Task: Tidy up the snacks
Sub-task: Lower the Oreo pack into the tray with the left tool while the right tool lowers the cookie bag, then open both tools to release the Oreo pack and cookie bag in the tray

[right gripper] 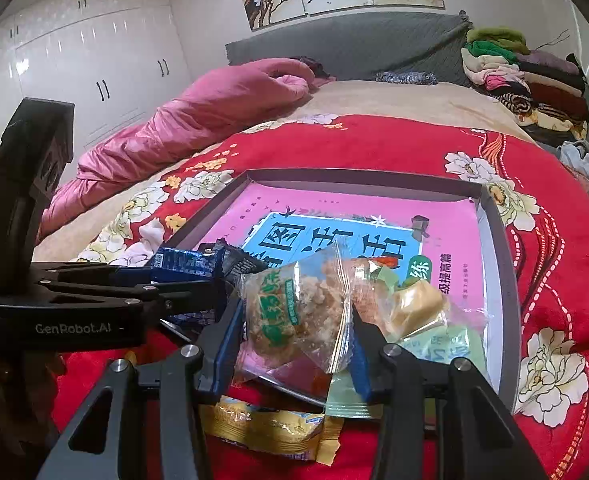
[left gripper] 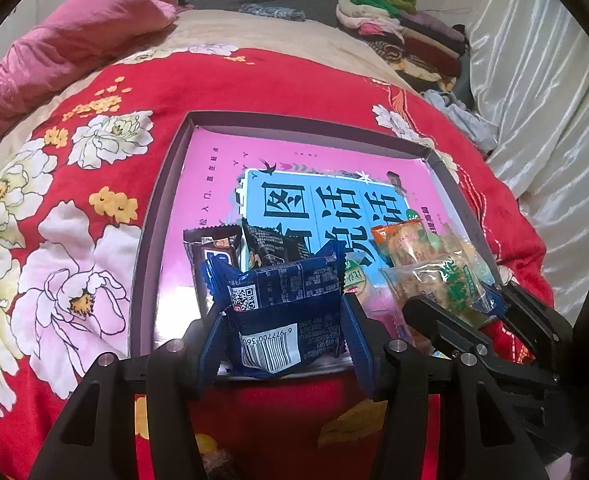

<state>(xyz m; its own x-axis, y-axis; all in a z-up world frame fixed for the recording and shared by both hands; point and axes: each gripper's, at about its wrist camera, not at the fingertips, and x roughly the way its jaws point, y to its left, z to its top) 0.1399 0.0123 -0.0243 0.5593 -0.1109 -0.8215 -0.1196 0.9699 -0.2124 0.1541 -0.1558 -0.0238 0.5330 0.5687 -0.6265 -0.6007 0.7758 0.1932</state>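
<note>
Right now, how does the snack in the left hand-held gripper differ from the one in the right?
The blue packet in the left hand-held gripper is opaque foil with a barcode; the clear packet in the right hand-held gripper shows a crumbly golden snack and green lettering. The blue one looks squarish and wider. Both are sealed, pinched between pads, over the tray's near edge.

The brown snack packet (left gripper: 210, 268) is partly hidden behind the blue packet (left gripper: 282, 312). The yellow packet (right gripper: 270, 428), at the bottom of the right wrist view, is partly covered by the gripper arms. The small print on the pink book (left gripper: 214, 176) is too small to read.
</note>
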